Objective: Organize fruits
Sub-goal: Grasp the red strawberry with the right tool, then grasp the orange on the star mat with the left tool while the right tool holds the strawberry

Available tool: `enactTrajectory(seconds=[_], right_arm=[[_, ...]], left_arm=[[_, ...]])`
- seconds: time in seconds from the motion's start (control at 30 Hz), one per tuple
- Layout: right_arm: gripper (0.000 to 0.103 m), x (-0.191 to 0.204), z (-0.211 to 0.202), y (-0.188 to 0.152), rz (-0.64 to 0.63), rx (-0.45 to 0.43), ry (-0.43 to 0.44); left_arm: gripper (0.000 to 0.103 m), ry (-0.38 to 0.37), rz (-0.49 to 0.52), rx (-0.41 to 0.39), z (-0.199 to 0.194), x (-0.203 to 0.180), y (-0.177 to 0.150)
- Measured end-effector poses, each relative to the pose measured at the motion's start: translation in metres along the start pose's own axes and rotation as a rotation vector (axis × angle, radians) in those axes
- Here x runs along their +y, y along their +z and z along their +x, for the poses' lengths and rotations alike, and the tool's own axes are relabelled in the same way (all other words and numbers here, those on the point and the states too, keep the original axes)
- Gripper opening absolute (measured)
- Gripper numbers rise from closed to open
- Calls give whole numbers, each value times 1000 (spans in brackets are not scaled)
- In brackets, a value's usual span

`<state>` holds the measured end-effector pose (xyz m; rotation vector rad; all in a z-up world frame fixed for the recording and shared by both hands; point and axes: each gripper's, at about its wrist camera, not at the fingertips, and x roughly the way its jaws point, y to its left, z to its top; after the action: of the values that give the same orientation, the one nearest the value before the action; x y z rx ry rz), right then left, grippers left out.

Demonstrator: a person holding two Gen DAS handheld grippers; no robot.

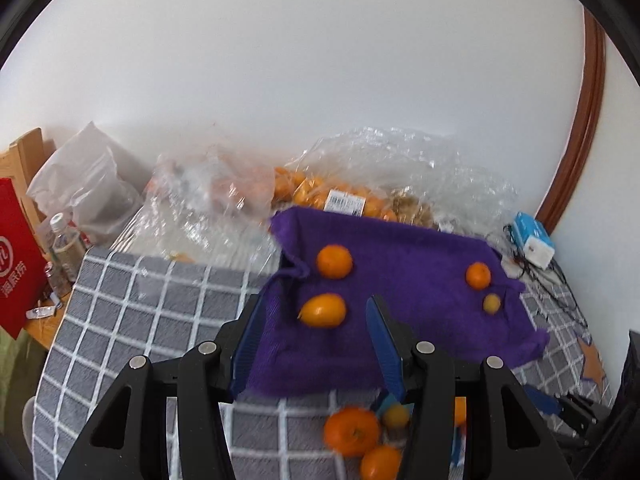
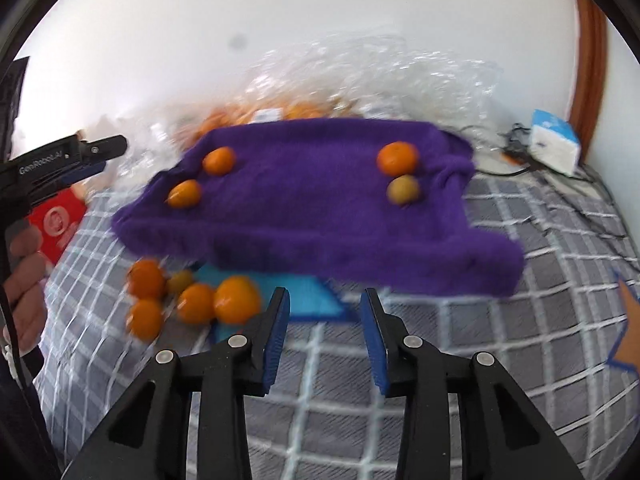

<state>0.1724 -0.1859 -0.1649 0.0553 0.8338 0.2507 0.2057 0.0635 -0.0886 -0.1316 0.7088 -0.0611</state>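
A purple cloth (image 1: 400, 300) (image 2: 320, 224) lies on the grey checked bedspread (image 1: 140, 320) (image 2: 480, 320). On it sit a round orange (image 1: 334, 261) (image 2: 218, 160), an oval orange fruit (image 1: 323, 311) (image 2: 184, 194), a smaller orange (image 1: 478, 275) (image 2: 398, 158) and a yellowish fruit (image 1: 491, 303) (image 2: 403, 189). My left gripper (image 1: 316, 304) hovers open above the oval fruit, its pads clear of it. Several oranges (image 1: 351, 431) (image 2: 236, 299) are heaped on the bedspread in front of the cloth. My right gripper (image 2: 325, 300) is open and empty, just right of that heap.
Clear plastic bags (image 1: 320, 196) with more oranges lean against the white wall behind the cloth. A white-and-blue box (image 1: 534, 240) (image 2: 556, 146) with cables sits at the back right. A red packet (image 1: 16, 264) and a bottle (image 1: 62, 236) stand at the left. A hand (image 2: 24, 280) is at the left edge.
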Motion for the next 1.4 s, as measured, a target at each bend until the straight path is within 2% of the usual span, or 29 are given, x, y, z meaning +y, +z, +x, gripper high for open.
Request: enactTrajectory(seconds=[0.17,0.37,0.43,0.47,0.6,0.8,0.93,1.03,1.07,1.17,1.27,1.33,1.4], right_arm=[[37,14,11,-11,0,25,60],[37,26,31,-13,-40,79,45],[30,29,32,-13,-53,67,31],[23,31,33,-13,-62,78,36],[22,25,23,-13,-64,44,21],[23,-15,-10,-16,-55,-53,-126],[23,-40,-9,-19,-11,-31,-158],[23,-48,-4,-22,10,-20,-164],[23,-51,-2,-24,18,-17,-157],[23,-53,-5,-25,20,-33,-141],[23,-54,-4,-24,28,-27,-145],[23,-54,-5,-26,33,-25,-148],[23,-56,-5,-26,40,-24,-148]], left_arm=[[50,17,-43,50,-20,29,-42],[50,12,-94,103,-22,45,-72],[50,0,-93,126,-20,41,-77],[50,-14,-84,136,-19,37,-78],[50,-72,-30,133,-20,11,-80],[50,-143,18,194,-4,-25,-91],[50,-119,41,205,10,-43,-93],[50,-94,19,204,17,-48,-95],[47,-88,11,205,19,-48,-96],[30,-56,-8,188,22,-48,-98],[30,-64,-48,199,16,-42,-96],[30,-84,-64,176,7,-35,-96],[30,-47,-50,165,4,-31,-98]])
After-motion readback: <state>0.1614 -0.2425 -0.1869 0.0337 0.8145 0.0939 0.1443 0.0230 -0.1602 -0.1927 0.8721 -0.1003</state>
